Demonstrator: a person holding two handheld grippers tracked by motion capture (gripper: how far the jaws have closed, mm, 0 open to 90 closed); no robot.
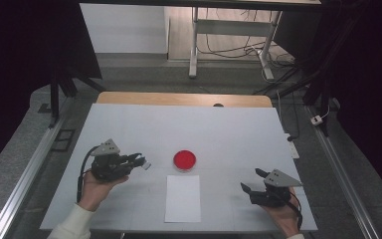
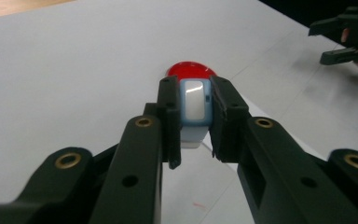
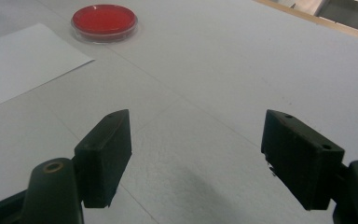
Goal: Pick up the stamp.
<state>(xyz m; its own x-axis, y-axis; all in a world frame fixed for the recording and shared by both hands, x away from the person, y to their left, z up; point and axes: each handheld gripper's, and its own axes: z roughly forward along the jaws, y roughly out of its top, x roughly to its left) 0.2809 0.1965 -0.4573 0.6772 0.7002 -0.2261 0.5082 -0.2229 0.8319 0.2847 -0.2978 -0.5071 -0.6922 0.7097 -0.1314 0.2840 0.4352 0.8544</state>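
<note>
Broadly, the bench (image 1: 129, 124) carries a white cover, and on its near middle lies a sheet of paper (image 1: 183, 198) with a red dish (image 1: 184, 160) just beyond its far edge, near it but apart. The left tool (image 1: 140, 162) is held above the bench to the left of the dish, its jaws pointing toward it and pressed onto a small stamp (image 2: 195, 106), a pale blue block with a white face. The right tool (image 1: 251, 180) rests low at the right, well apart from the paper, its jaws spread with nothing between them. Judged from how things lie, the pick-up is done: the stamp is off the bench and firmly pinched. What seems left is to press it into the red dish, likely an ink pad, and then onto the paper, which shows no mark yet. The high view gives the layout, how dish, paper and both hands stand to one another, yet there the stamp is a pale speck at the jaw tips. The left gripper view makes plain its blue rim, its white face and the clamp on both its sides, with the dish straight ahead behind it. The right gripper view shows the dish's clear rim (image 3: 103, 33) and the paper's corner (image 3: 81, 59).
</note>
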